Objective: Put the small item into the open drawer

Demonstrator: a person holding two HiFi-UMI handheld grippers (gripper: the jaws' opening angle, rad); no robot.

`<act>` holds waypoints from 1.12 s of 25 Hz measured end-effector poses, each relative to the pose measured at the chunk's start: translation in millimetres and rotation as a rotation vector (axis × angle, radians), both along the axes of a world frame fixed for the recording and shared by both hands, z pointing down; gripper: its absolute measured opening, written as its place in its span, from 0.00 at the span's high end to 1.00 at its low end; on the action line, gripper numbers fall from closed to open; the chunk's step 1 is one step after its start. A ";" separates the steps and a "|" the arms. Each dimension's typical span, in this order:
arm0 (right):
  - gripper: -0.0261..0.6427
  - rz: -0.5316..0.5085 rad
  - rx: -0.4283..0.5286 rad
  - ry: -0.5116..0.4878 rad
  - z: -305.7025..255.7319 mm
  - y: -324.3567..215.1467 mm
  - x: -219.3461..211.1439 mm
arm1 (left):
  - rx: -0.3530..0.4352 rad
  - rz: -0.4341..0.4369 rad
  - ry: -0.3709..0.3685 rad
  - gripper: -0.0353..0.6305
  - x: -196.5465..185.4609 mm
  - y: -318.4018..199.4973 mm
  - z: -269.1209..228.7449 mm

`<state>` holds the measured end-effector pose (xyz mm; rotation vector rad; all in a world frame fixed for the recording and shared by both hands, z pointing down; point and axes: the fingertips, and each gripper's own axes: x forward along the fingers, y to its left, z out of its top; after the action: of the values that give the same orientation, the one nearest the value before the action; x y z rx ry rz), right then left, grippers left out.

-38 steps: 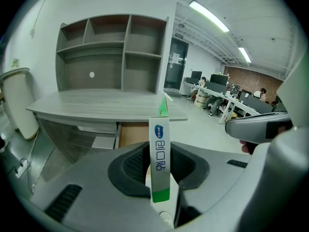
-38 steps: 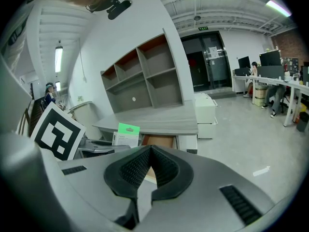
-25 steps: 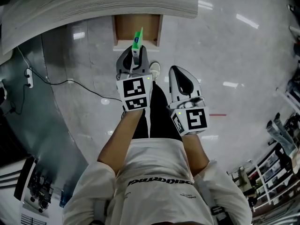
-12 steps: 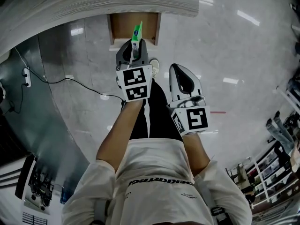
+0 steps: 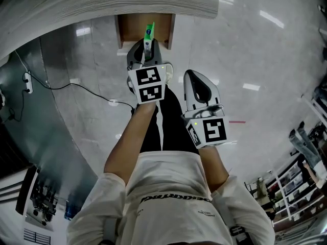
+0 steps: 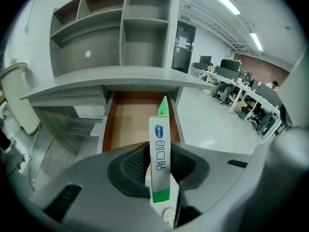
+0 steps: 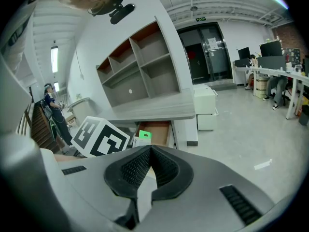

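Note:
My left gripper (image 5: 145,52) is shut on a slim white box with green ends (image 5: 148,35), held upright by its lower part. In the head view the box's top stands over the front of the open drawer (image 5: 133,27), whose wooden floor is bare. The left gripper view has the box (image 6: 161,151) clamped between the dark pads, with the drawer (image 6: 126,122) straight ahead under the grey desktop. My right gripper (image 5: 200,89) hangs lower and to the right, shut with nothing in it; its pads meet at the tips (image 7: 149,150).
A grey desktop (image 5: 112,1) overhangs the drawer, with open shelves (image 6: 111,33) above it. A black cable and a power strip (image 5: 29,83) lie on the floor at the left. White cabinets (image 7: 205,108) stand to the right of the desk.
My left gripper has moved a little forward towards the drawer with the box in it. The right gripper has stayed put.

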<state>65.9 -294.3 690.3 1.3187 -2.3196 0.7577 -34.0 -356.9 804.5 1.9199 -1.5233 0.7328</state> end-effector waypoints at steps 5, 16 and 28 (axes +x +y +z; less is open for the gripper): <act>0.91 -0.002 -0.007 0.004 4.2 -2.1 3.8 | -0.019 -0.006 -0.007 0.80 -0.1 -4.8 14.2; 0.91 -0.023 -0.023 0.005 12.4 3.1 3.8 | -0.050 -0.023 -0.022 0.80 1.4 -9.3 33.8; 0.91 0.002 -0.037 0.001 15.6 1.3 11.6 | -0.086 -0.035 -0.015 0.80 -1.7 -10.6 50.6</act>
<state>77.5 -293.1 706.0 1.3051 -2.2933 0.7964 -35.8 -367.5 855.1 1.8244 -1.5061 0.7863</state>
